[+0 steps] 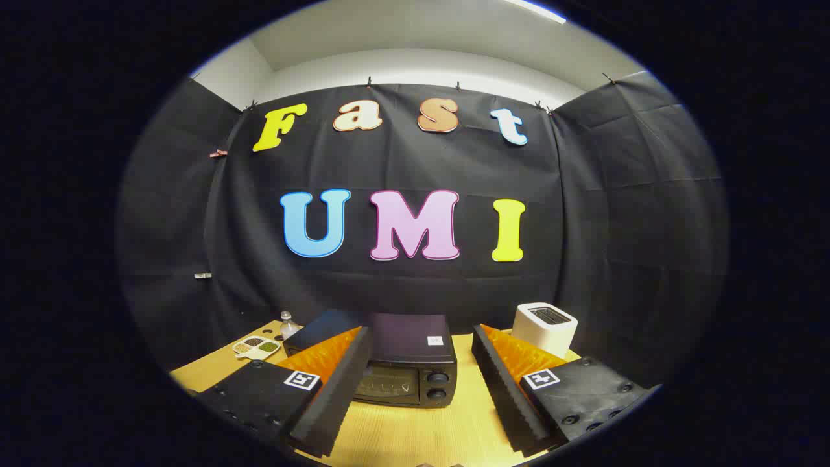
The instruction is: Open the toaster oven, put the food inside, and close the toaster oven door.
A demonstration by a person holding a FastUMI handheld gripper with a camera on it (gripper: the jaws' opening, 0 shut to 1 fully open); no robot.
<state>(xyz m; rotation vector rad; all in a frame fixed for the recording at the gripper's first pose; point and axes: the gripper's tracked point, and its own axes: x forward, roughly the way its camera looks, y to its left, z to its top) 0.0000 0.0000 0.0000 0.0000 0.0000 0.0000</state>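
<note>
Pale wooden table carries everything. Furthest left, near the booth wall, sits a white divided dish of dark and green fillings, with a small clear bottle just beside it. Next comes the black boxy toaster oven, door closed, two round knobs stacked beside its glass front; it stands just ahead of the gripper, framed in the gap. Both black-and-orange fingers are spread wide, released, holding nothing. Rightmost, beyond the right finger, rests a white slot toaster.
</note>
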